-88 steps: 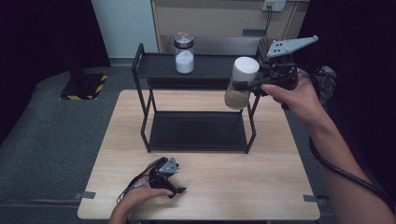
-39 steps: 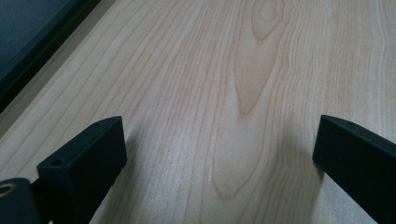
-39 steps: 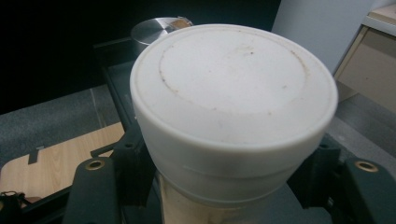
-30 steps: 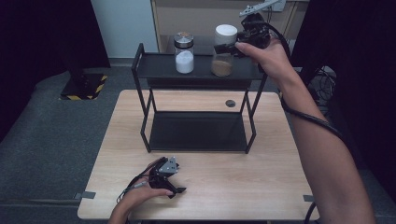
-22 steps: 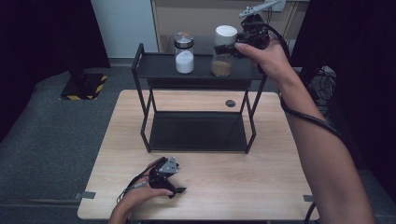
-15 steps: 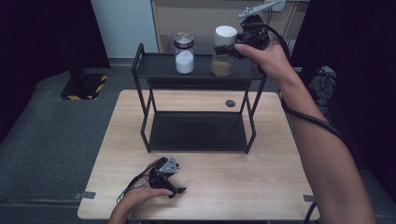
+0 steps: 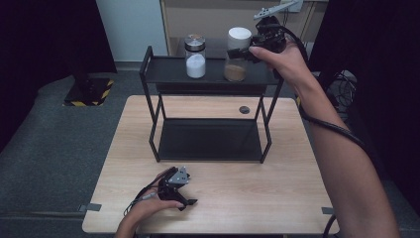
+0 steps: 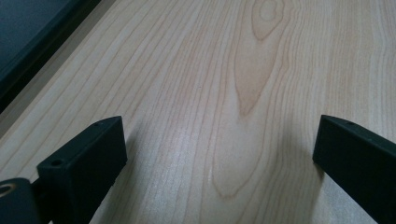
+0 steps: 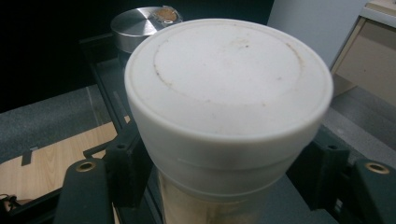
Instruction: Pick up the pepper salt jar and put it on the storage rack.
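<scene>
A jar with a white lid and brown contents (image 7: 236, 71) stands on the right part of a black rack's top shelf (image 7: 163, 70). My right gripper (image 7: 239, 50) is shut on the jar just under its lid, a jaw on each side; the right gripper view looks down on the same jar (image 9: 229, 88) between the jaws. Left of it on the shelf stands a silver-lidded jar of white powder (image 7: 195, 58), also behind the held jar (image 9: 140, 21). My left gripper (image 7: 184, 199) rests on the wooden table (image 7: 277, 198) near the front edge, open, with bare wood between its jaws (image 8: 219, 149).
The rack's dark lower shelf (image 7: 208, 139) lies bare under the top one. A small dark round disc (image 7: 244, 109) sits in the table behind the rack's right legs. A wooden cabinet and a pale wall stand behind the rack; grey floor surrounds the table.
The right gripper carried the white-lidded jar from in front of the rack's right post up onto the top shelf; over the last second it has held still. The left gripper has not moved.
</scene>
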Available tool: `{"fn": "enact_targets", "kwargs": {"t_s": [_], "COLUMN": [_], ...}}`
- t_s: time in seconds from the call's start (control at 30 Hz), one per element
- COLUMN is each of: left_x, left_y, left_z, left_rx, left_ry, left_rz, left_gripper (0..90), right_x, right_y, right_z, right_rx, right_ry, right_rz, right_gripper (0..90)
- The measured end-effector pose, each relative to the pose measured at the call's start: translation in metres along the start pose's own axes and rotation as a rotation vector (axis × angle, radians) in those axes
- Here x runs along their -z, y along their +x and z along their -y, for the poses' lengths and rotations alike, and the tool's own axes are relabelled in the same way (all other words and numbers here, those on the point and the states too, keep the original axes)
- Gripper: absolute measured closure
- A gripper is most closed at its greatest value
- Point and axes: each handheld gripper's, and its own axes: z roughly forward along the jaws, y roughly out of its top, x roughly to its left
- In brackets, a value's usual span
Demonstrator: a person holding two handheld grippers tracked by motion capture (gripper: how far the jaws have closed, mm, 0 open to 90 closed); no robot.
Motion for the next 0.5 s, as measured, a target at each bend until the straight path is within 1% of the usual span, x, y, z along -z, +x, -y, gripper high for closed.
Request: {"fn": "enact_targets", "kwargs": {"t_s": [0.1, 0.2, 0.3, 0.37, 0.43, 0.5], "left_x": [0.000, 0.000, 0.000, 0.000, 0.000, 0.000], "left_y": [0.000, 0.000, 0.000, 0.000, 0.000, 0.000], "left_z": [0.000, 0.000, 0.000, 0.000, 0.000, 0.000], "left_rx": [0.000, 0.000, -0.001, -0.001, -0.001, 0.000], "left_ry": [0.000, 0.000, 0.001, 0.000, -0.001, -0.001], "left_rz": [0.000, 0.000, -0.001, 0.000, -0.001, -0.002], "left_gripper": [1.4, 1.4, 1.4, 1.4, 1.4, 1.3], "right_x": [0.001, 0.004, 0.008, 0.011, 0.016, 0.022], "right_y": [0.000, 0.000, 0.002, 0.005, 0.006, 0.007], "right_z": [0.000, 0.001, -0.001, -0.001, 0.001, 0.002], "right_rx": [0.002, -0.006, 0.010, 0.018, 0.014, 0.014], "right_ry": [0.002, -0.006, 0.007, 0.013, 0.006, -0.001], "right_rz": [0.005, 0.004, 0.007, 0.021, 0.020, 0.030], "right_gripper": [28.4, 26.0, 24.5, 22.9, 21.6, 20.8]}}
